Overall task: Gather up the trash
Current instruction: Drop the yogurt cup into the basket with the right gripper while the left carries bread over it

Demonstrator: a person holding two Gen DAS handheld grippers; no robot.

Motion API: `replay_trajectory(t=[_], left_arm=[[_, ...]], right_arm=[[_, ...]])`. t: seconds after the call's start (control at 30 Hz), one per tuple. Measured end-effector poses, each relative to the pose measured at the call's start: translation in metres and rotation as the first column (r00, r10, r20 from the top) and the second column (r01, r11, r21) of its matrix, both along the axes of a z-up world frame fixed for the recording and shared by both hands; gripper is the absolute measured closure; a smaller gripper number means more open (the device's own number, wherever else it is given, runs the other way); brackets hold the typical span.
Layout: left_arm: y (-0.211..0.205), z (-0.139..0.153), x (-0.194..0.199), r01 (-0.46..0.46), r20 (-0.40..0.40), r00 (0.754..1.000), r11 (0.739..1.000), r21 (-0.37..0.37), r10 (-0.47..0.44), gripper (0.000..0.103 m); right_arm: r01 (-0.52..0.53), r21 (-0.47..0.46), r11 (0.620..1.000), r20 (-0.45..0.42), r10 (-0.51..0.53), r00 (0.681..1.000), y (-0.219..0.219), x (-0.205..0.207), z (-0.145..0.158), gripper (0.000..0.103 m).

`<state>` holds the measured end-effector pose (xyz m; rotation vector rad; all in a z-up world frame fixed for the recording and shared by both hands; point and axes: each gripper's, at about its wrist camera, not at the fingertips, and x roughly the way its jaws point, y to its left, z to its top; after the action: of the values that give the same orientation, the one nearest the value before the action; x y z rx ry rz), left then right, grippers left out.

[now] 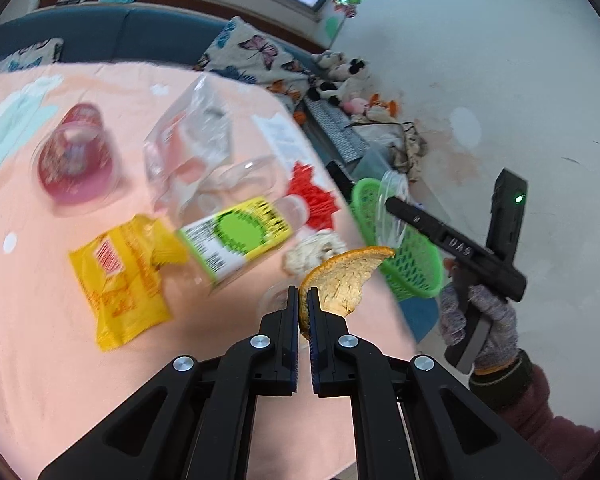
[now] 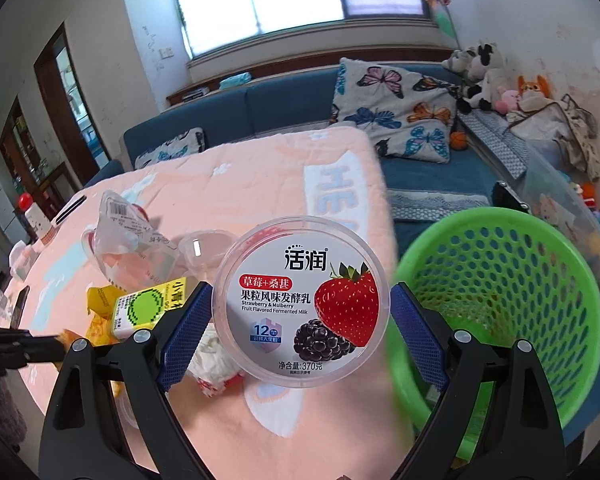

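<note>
**Q:** What have I got in hand right now?

**Me:** Two pieces of trash. My left gripper (image 1: 303, 300) is clamped on a dried orange peel (image 1: 346, 280), held above the near edge of the pink tablecloth (image 1: 40, 360). My right gripper (image 2: 302, 308) grips a round yogurt lid (image 2: 302, 304) across its width — strawberry and mulberry print facing the camera — just left of the green basket (image 2: 540, 380).

**Q:** Where's the basket?

**Me:** Off the table's right edge, beside the blue sofa (image 2: 228, 116). In the left wrist view the lid sits right at its rim. The part of its inside I can see looks empty, so I judge the collecting has barely started.

**Q:** What's left?

**Me:** Plenty on the table: a yellow wrapper (image 1: 120, 280), a green-labelled bottle (image 1: 236, 236), a clear plastic bag (image 1: 188, 148), a red-labelled cup (image 1: 76, 156), a red wrapper (image 1: 312, 196), a crumpled tissue (image 1: 312, 252) and a clear small cup (image 2: 202, 252). Both held pieces first need dropping in the basket — the lid is nearest.
</note>
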<state>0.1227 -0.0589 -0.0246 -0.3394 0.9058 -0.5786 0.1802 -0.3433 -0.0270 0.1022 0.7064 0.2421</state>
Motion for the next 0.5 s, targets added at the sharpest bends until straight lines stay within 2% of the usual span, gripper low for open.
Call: replay_trajectory(t=[0.17,0.5], left_arm=[[-0.02,0.017,0.017,0.055,0.035,0.998,0.998,-0.017,-0.054,0.098],[-0.074,0.031,0.056,0.146,0.052,0.988,0.989,-0.008,-0.145,0.098]], right_arm=[[0.073,-0.002,0.997,-0.001,-0.073,0.997,-0.028,-0.007,0.002,0.015],[0.222,-0.004,0.975,-0.031,-0.222,0.975,-0.093,-0.018,-0.012,0.015]])
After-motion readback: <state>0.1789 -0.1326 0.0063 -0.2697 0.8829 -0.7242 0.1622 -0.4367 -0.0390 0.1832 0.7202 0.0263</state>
